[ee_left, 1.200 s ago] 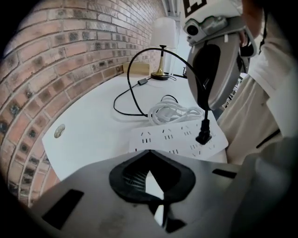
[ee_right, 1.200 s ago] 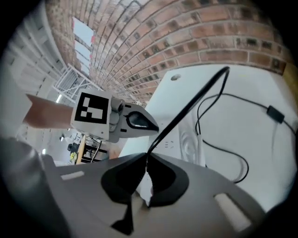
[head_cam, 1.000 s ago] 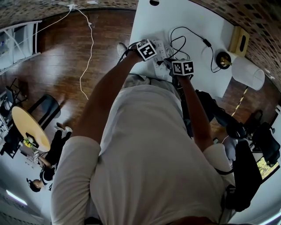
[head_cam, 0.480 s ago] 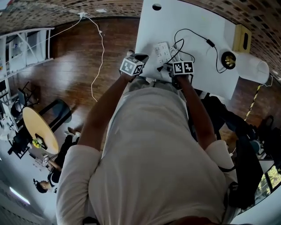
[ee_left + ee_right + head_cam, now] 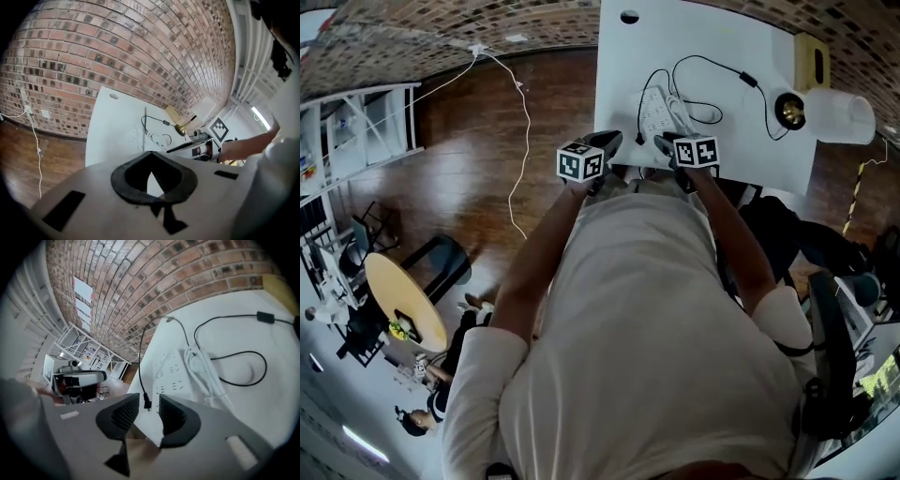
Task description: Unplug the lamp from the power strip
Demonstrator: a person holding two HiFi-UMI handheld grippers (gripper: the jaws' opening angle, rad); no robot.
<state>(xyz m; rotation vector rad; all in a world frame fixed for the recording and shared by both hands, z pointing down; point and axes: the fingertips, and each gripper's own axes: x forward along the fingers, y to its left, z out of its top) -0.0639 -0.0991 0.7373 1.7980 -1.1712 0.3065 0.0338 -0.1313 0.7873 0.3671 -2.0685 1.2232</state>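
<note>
One black plug (image 5: 146, 402), at the end of the lamp's thin black lead, out of its socket. It sits at the near edge of the white table (image 5: 712, 37), just in front of the power strip and apart from it.
One right gripper (image 5: 150, 409): jaws parted, having just been opening. The plug stands in the gap between them and neither pad presses on it.
One white power strip (image 5: 171, 376), lying flat with its sockets facing up. Its own white cord (image 5: 202, 365) is bundled alongside, touching its far side.
One inline switch (image 5: 264, 316) on the black lead, which loops loosely across the tabletop beyond the strip.
One lamp (image 5: 787, 110) with a brass base and a white shade (image 5: 844, 114), at the table's right end, well apart from the strip.
One left gripper (image 5: 151, 154): jaws closed tip to tip with nothing between them. It is held at the table's near left corner, clear of the strip.
Surroundings: brick wall (image 5: 117, 47) behind the table and dark wood floor (image 5: 487, 122) to its left.
</note>
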